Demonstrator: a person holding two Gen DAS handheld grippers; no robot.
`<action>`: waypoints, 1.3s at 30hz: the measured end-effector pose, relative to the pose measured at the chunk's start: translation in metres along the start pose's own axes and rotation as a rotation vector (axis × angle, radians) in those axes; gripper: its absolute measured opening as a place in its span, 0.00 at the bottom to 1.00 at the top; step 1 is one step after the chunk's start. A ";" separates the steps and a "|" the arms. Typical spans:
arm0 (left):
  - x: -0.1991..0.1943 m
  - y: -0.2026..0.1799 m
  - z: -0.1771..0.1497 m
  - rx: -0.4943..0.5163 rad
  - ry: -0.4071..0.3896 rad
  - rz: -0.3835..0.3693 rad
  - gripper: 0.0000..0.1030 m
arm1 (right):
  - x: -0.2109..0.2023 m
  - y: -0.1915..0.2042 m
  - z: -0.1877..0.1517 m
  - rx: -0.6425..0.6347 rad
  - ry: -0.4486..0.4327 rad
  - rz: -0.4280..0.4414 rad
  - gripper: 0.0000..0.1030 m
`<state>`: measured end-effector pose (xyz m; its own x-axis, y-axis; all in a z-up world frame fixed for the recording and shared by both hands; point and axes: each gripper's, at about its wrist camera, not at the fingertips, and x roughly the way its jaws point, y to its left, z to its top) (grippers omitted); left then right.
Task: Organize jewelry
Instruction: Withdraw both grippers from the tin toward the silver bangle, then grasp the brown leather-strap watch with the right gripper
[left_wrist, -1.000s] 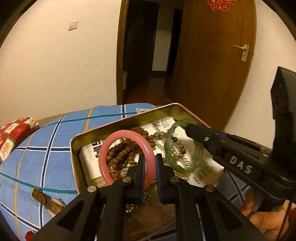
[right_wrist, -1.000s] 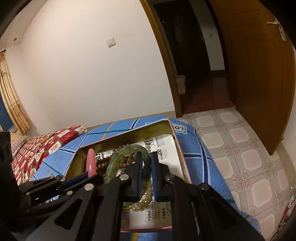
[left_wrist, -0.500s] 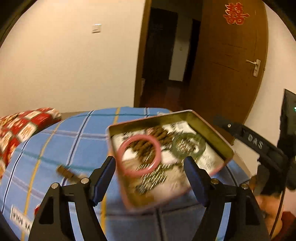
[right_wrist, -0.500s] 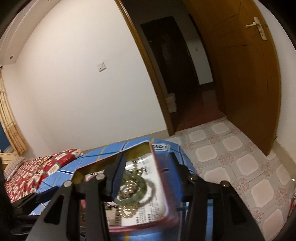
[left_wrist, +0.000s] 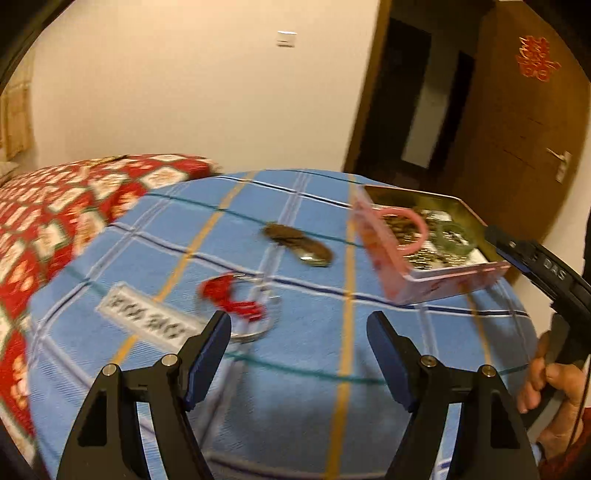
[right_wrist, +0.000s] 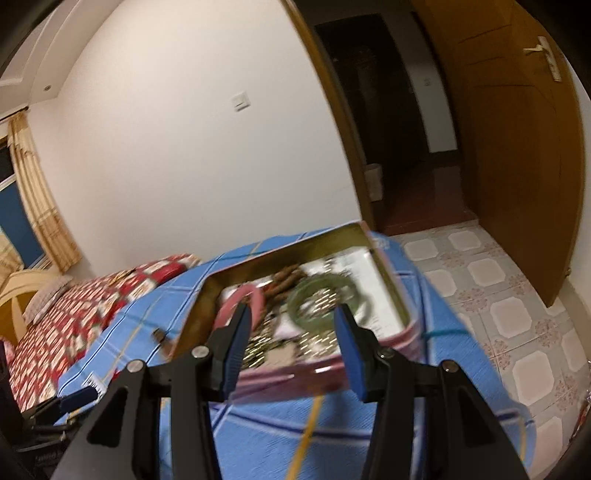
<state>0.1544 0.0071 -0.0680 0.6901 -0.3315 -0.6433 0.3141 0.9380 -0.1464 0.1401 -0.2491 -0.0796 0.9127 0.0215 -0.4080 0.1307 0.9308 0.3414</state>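
You are holding your left gripper (left_wrist: 299, 334) and right gripper (right_wrist: 293, 325) wide open, gripping nothing. The pink bangle (left_wrist: 404, 230) and green bangle (left_wrist: 454, 240) are lying in the pink tin (left_wrist: 436, 280) on the blue blanket (left_wrist: 295, 387). The silver bracelet with red thread (left_wrist: 240, 306) and a brown watch (left_wrist: 297, 245) are waiting outside; grabbing fast may snag the thread. "DAS" is showing on your right tool.

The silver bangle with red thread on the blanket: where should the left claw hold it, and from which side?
Grip the bare silver arc of the bangle nearest the open left claw, coming from above: it lies flat on the blanket, and red thread covers its far side.
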 end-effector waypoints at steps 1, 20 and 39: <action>-0.004 0.007 -0.002 -0.007 -0.004 0.021 0.74 | -0.001 0.005 -0.002 -0.016 0.006 0.007 0.49; -0.028 0.068 -0.017 -0.139 -0.069 0.167 0.74 | 0.093 0.173 -0.037 -0.453 0.303 0.171 0.43; -0.019 0.076 -0.019 -0.186 -0.031 0.141 0.74 | 0.135 0.178 -0.042 -0.565 0.385 0.058 0.50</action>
<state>0.1526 0.0871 -0.0809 0.7392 -0.1965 -0.6442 0.0896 0.9767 -0.1951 0.2705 -0.0653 -0.1095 0.6956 0.1077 -0.7103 -0.2319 0.9694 -0.0801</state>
